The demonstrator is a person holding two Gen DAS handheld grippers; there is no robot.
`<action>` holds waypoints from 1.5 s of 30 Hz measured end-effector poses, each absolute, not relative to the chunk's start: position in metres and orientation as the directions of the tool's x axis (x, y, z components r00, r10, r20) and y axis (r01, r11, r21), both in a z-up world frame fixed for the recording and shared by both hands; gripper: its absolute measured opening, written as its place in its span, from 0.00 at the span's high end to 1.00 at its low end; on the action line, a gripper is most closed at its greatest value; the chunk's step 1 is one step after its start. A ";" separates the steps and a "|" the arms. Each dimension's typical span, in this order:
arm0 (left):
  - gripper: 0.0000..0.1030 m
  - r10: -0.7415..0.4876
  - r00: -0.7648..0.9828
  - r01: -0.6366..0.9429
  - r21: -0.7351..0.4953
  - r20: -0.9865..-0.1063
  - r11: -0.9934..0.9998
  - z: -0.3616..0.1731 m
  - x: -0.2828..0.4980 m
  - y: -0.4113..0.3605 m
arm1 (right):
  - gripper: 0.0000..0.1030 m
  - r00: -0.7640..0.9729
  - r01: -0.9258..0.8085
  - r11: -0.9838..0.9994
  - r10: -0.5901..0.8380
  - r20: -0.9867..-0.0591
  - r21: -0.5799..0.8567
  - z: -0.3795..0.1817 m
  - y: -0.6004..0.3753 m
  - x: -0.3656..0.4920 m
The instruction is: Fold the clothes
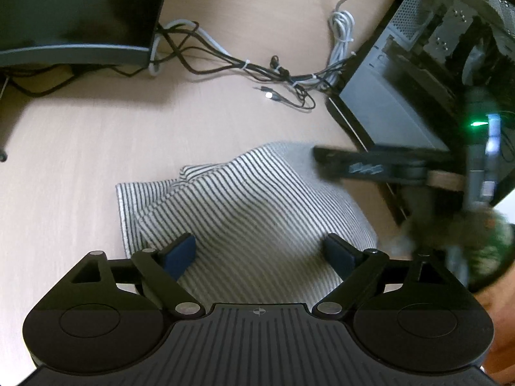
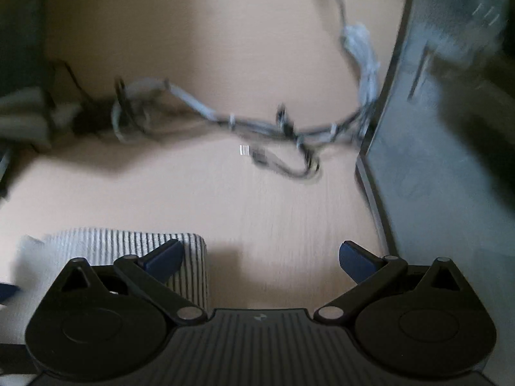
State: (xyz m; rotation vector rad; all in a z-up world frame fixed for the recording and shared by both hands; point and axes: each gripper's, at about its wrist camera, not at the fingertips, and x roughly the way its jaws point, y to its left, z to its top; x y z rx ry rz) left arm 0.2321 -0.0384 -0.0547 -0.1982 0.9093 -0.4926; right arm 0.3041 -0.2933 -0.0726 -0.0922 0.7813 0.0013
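Left wrist view: the left hand-held gripper (image 1: 259, 251) is seen with its jaws spread wide, nothing clamped between them. The 2 blue pads (image 1: 180, 252) stand over a folded striped garment (image 1: 244, 199), though contact with the cloth cannot be judged. The garment lies on the pale wood worktop (image 1: 80, 160), towards its near edge, folded into a compact bundle with a hem showing at its far left corner. The right hand-held gripper (image 1: 322, 156) is recorded at the garment's right side, blurred, its fingers reaching over the cloth's far right corner. A monitor (image 1: 74, 13) stands at the far left, a computer case (image 1: 428, 74) at the far right, and a bundle of cables (image 1: 257, 67) runs between them.

Right wrist view: the frame is blurred. The right hand-held gripper (image 2: 259, 260) is seen with jaws wide and empty. Its left pad overlaps the striped garment's (image 2: 128, 241) right edge; its right pad stands over bare worktop (image 2: 257, 212). The cables (image 2: 257, 122) and the computer case (image 2: 434, 144) are noted beyond.
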 end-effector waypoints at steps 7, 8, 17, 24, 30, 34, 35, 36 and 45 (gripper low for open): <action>0.08 -0.472 0.527 0.320 -0.349 -0.707 0.881 -0.049 0.227 -0.032 | 0.00 0.723 -0.021 0.998 -0.024 -0.690 -0.057 -0.083 -0.302 0.305; 0.08 -0.468 0.533 0.317 -0.346 -0.705 0.883 -0.047 0.227 -0.030 | 0.00 0.725 -0.015 0.998 -0.030 -0.688 -0.059 -0.084 -0.302 0.304; 0.06 -0.455 0.567 0.338 -0.309 -0.687 0.889 -0.032 0.219 -0.027 | 0.00 0.685 0.083 0.995 -0.101 -0.722 -0.060 -0.099 -0.322 0.301; 0.06 -0.479 0.576 0.380 -0.301 -0.663 0.875 -0.025 0.216 -0.031 | 0.00 0.673 0.090 0.995 -0.091 -0.734 -0.041 -0.101 -0.324 0.300; 0.11 -0.450 0.543 0.384 -0.267 -0.709 0.884 -0.046 0.231 -0.040 | 0.00 0.737 0.047 0.997 -0.080 -0.671 -0.068 -0.074 -0.317 0.285; 0.10 -0.448 0.545 0.369 -0.277 -0.709 0.887 -0.055 0.242 -0.038 | 0.00 0.799 -0.028 0.999 0.034 -0.600 0.019 -0.052 -0.315 0.257; 0.10 -0.437 0.551 0.363 -0.268 -0.711 0.892 -0.056 0.245 -0.037 | 0.00 0.804 -0.061 0.997 0.072 -0.590 0.038 -0.049 -0.313 0.251; 0.09 -0.424 0.557 0.354 -0.257 -0.714 0.899 -0.057 0.248 -0.036 | 0.00 0.800 -0.088 0.995 0.093 -0.593 0.037 -0.050 -0.308 0.248; 0.11 -0.438 0.597 0.413 -0.212 -0.672 0.886 -0.021 0.266 -0.029 | 0.00 0.755 -0.064 0.997 0.017 -0.656 -0.048 -0.086 -0.284 0.272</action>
